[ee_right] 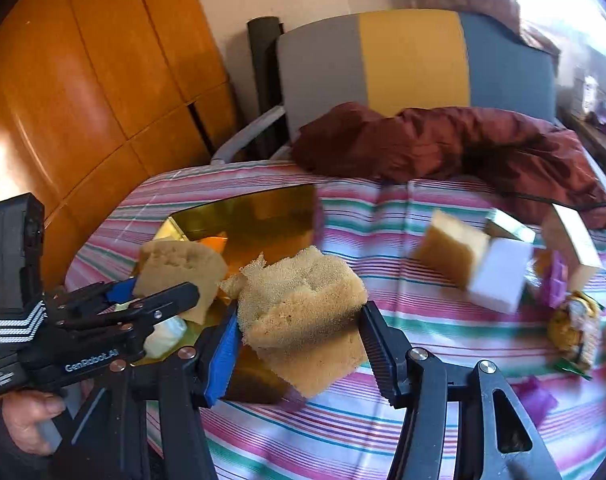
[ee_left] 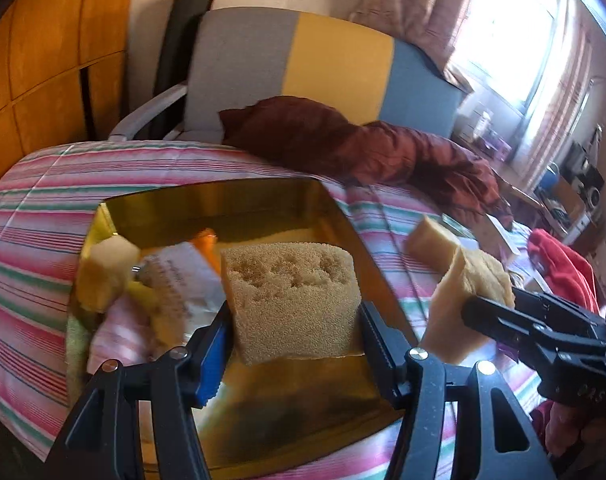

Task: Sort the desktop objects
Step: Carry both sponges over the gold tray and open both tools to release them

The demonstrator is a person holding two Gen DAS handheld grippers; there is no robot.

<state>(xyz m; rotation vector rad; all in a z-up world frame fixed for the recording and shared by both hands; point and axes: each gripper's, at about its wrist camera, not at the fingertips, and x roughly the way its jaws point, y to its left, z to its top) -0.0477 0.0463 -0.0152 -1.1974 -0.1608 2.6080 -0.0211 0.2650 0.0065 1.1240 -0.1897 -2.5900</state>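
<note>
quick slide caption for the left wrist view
Left tool holds a tan porous sponge block over the shiny gold rectangular tray on the striped cloth.

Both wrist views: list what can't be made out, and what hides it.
- Gold tray floor, left wrist view: mostly covered by the sponge in the left gripper.
- White packet print: too blurred to read.
- Tray's near side, right wrist view: hidden behind the sponge in the right gripper.
- Small items at the cloth's right edge: motion-blurred, unidentifiable.

Blown-out window (ee_left: 503,32) glare; fisheye warp (motion-blurred)
</note>
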